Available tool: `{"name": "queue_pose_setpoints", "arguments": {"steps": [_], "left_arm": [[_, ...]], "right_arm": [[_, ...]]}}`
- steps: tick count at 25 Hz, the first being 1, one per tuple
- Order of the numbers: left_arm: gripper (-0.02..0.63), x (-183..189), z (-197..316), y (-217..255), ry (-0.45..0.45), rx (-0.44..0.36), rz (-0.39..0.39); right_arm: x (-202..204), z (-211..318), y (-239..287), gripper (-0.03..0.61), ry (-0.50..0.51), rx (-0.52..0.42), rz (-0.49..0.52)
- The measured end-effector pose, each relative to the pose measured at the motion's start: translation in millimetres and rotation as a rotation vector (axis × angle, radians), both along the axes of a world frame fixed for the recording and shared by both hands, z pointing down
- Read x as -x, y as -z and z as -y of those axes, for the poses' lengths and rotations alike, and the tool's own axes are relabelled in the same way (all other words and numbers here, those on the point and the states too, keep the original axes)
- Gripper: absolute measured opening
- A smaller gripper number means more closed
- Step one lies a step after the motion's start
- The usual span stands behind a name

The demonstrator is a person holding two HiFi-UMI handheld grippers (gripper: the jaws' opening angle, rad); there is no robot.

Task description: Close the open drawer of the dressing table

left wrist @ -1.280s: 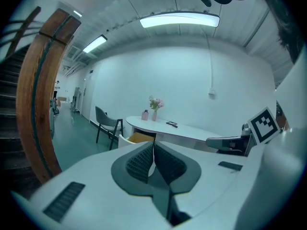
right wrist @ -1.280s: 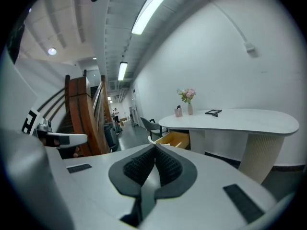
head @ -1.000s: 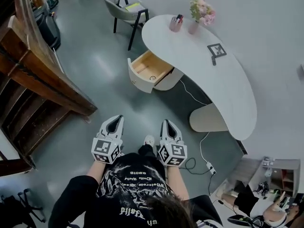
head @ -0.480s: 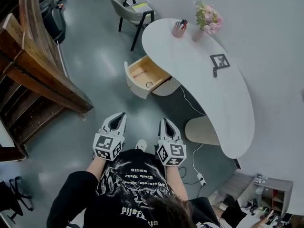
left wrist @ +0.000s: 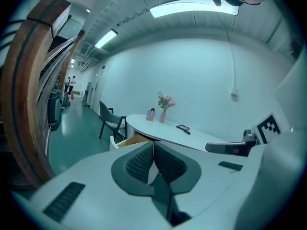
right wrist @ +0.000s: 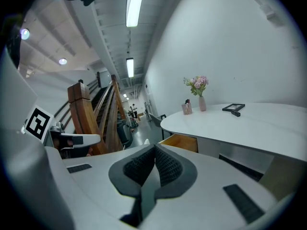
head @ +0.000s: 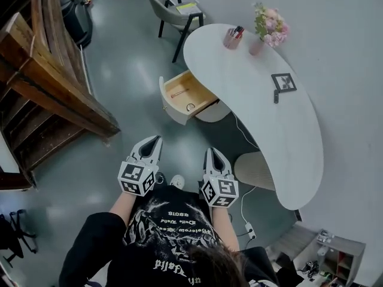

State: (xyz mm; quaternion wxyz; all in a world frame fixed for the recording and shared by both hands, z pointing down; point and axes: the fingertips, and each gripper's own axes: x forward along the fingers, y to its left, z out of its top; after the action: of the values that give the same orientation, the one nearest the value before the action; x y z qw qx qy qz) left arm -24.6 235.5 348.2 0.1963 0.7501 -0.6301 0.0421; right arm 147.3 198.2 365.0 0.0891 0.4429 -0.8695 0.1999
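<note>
The open drawer (head: 187,94) at frame centre juts lower-left from the dressing table (head: 263,100). Below it, the left gripper (head: 155,140) and right gripper (head: 211,153) have jaws pressed together, empty.

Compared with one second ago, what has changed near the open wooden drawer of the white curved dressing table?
The left gripper and the right gripper have come forward, nearer to the open wooden drawer of the white curved dressing table, not touching it. Nothing was taken or let go. Unchanged: both pairs of jaws shut and empty, drawer open.
</note>
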Motion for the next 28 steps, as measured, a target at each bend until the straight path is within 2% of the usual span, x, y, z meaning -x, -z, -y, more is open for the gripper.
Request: {"name": "queue_pose_setpoints", "arguments": {"steps": [11, 16, 21, 28], "left_arm": [[0.026, 12, 18, -24, 0.009, 0.045, -0.010], [0.025, 30, 43, -22, 0.009, 0.049, -0.083], [0.025, 59, 73, -30, -0.011, 0.055, -0.023], [0.025, 100, 120, -41, -0.071, 0.084, 0.014]], "right_arm": [[10, 15, -10, 0.026, 0.002, 0.024, -0.025], [24, 37, -9, 0.026, 0.005, 0.032, -0.018], [50, 69, -13, 0.026, -0.010, 0.043, -0.029], [83, 115, -26, 0.026, -0.065, 0.102, -0.036]]}}
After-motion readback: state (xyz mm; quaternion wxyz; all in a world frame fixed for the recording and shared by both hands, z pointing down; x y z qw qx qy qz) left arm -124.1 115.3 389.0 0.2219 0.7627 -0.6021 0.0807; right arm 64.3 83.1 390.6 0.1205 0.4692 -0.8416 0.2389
